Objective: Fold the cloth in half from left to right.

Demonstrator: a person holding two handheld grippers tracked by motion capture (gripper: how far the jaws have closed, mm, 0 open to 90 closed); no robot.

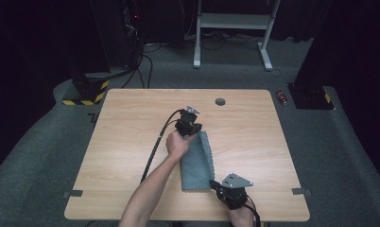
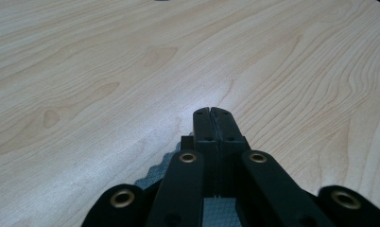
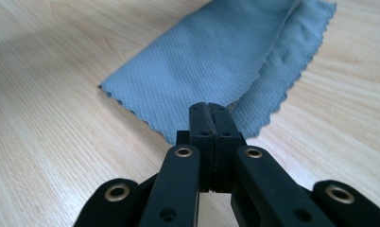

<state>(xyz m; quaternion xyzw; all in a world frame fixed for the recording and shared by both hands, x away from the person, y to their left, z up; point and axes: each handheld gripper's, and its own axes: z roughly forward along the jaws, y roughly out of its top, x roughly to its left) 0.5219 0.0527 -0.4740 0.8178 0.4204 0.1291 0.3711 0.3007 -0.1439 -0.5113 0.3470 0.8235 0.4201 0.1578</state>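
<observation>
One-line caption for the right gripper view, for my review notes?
Right claw, jaws shut, at the near scalloped edge of a folded grey cloth on the wooden table.

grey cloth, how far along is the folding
Done, it seems: the grey cloth lies on the table as a long narrow strip, one layer over another, its scalloped edge showing. In hand: the left gripper is at its far end and the right gripper at its near corner, both with jaws shut; whether either pinches fabric is unclear. Left: probably folding the strip across its length.
</observation>
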